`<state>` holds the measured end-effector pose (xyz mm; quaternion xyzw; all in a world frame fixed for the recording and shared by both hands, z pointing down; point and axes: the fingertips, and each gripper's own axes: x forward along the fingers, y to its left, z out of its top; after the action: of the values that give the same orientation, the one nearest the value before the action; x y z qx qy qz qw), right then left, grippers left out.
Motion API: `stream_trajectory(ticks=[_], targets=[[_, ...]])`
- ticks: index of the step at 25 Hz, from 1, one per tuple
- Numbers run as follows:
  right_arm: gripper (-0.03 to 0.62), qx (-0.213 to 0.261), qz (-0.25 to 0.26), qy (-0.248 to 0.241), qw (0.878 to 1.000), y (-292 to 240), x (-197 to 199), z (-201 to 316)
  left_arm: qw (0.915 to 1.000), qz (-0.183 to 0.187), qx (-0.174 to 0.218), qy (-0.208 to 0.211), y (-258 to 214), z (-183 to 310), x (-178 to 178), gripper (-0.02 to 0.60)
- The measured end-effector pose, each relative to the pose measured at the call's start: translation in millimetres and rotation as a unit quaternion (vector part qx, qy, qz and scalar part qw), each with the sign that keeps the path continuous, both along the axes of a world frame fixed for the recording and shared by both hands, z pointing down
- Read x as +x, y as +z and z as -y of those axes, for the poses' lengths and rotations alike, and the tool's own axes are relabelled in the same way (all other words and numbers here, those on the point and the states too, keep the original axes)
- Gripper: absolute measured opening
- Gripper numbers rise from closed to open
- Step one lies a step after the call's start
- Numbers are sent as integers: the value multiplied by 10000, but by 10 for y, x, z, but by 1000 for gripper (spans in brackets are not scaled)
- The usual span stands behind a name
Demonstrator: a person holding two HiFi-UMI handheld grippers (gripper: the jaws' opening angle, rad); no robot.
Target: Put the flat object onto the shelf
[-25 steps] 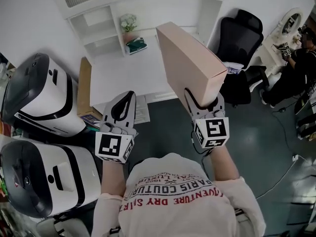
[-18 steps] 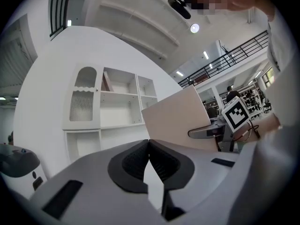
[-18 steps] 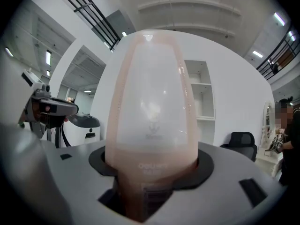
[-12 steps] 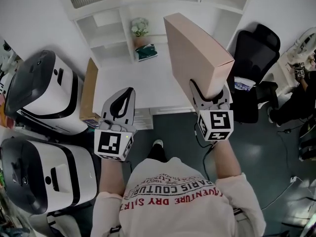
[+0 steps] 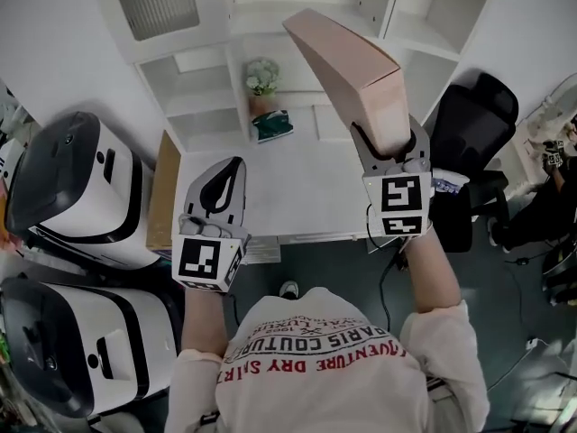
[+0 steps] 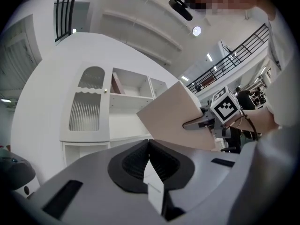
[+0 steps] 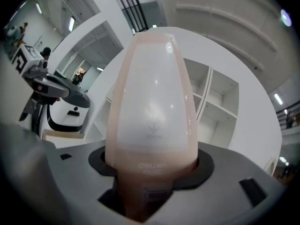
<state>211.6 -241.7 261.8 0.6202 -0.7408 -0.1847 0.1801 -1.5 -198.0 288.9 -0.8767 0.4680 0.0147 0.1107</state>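
1. My right gripper point(image 5: 389, 142) has its jaws clamped on the near end of the box point(image 5: 347, 61). The pads press its two broad faces, and its thickness keeps them apart.
2. The box's long axis runs straight away from the fingers, up and forward. It stands on edge, not flat, with its far end in front of the open bays of the shelf point(image 5: 410, 34), above the desk point(image 5: 297, 183).
3. The bays lie just beyond that far end, so I judge the coming move to be a push forward, probably with a wrist roll to lay the box flat.
4. My left gripper point(image 5: 219, 192) hovers over the desk with its jaws together and nothing in them. It is well apart from the box, so the right hand alone carries the job.
5. In the right gripper view the box fills the middle and blocks the bay ahead. I cannot tell how much gap is left between its far end and the shelf boards. The head view cuts off the shelf's top.
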Motion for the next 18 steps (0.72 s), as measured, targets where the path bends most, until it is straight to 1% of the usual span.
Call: stream_trajectory(ticks=[3,6,12,15,16,18], targets=[[304,83,-677,88,9976,-157,-21,259,9999,-84,49,-26,-20,157,-66,14],[305,59,-1267,163,9918,-288,-28,512,9998,-149,118,-7,-59,290,-98,14],[310,-187,-2316,350,9720,-608,-102,928,9996,-87,257,45,-136,412,-148,14],[308,-387,-2870,356,9565,-700,-164,1100,9995,-114,287,40,-161,479,-179,14],[308,-414,-3119,366,9485,-723,-194,1161,9995,-103,284,44,-156,506,-183,14],[308,-408,-3688,443,9276,-748,-268,1278,9996,-72,259,41,-126,553,-203,14]])
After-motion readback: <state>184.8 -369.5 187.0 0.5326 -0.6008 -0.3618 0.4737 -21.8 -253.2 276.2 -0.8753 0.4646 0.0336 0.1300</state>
